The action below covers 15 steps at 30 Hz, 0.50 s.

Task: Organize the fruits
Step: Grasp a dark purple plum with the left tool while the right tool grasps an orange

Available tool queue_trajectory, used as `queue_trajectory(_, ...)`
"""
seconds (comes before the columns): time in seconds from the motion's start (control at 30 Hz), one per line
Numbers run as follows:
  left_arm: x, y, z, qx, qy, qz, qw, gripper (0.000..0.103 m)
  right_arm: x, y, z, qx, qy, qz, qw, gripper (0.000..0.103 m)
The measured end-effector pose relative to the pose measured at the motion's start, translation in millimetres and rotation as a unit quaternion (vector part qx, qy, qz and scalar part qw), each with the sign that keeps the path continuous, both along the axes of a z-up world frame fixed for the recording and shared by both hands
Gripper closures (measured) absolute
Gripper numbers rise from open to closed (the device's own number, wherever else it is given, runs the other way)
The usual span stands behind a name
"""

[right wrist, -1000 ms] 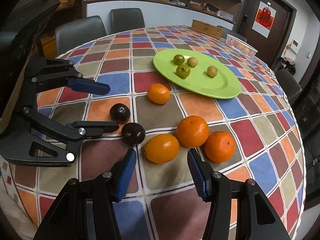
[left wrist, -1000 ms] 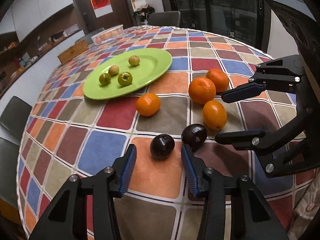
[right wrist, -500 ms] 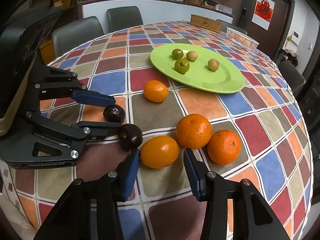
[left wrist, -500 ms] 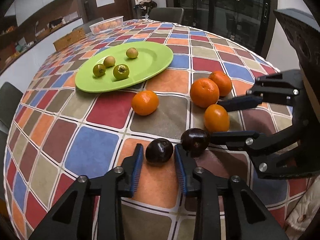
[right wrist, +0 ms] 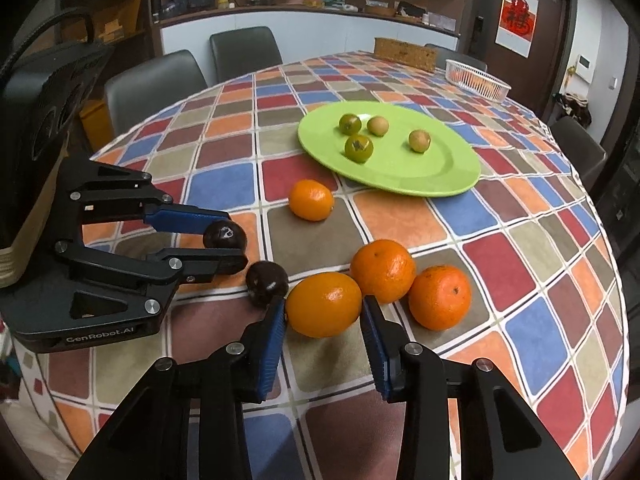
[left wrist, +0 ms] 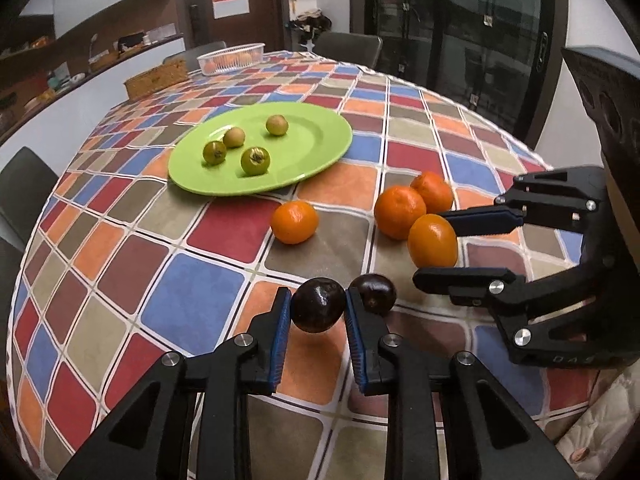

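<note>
We had the left hand-held gripper (left wrist: 318, 312) closed on a dark plum (left wrist: 319, 310), both blue pads touching its sides; the fruit seemed slightly clear of the counter (left wrist: 192, 300), on the near side of the green plate (left wrist: 320, 148) and well apart from it. A second plum (left wrist: 376, 294) sat just beside the held one, on the side away from the plate, against the outer face of the gripper's right finger.

Our right hand-held gripper (right wrist: 323, 314) was narrowed around an orange (right wrist: 323, 305). Its left pad met the fruit; whether the right pad touched, we could not tell, nor whether the orange had left the counter. Two more oranges (right wrist: 383, 271) (right wrist: 439, 297) lay close beside it, one of them touching it, while a fourth orange (right wrist: 311, 200) sat alone nearer the plate, just off its rim.

On the plate lay four small greenish fruits (right wrist: 359, 149), grouped towards one half. Beyond the plate, at the counter's far edge, stood a white basket (right wrist: 478, 80) and a woven box (right wrist: 405, 54).
</note>
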<state>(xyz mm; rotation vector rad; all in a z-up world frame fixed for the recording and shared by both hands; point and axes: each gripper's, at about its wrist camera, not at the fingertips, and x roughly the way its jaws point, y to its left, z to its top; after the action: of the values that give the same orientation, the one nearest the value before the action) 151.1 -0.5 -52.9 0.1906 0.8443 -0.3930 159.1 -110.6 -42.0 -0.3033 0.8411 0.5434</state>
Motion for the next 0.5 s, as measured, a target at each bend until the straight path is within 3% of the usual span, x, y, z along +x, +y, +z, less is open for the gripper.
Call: queue_trajectory(0.5,-9,-3,43,-0.021,-0.052,0.062,0.9965,0.076,-14,-9,41,0.033,-0.055,-0.016,0.998,0.064)
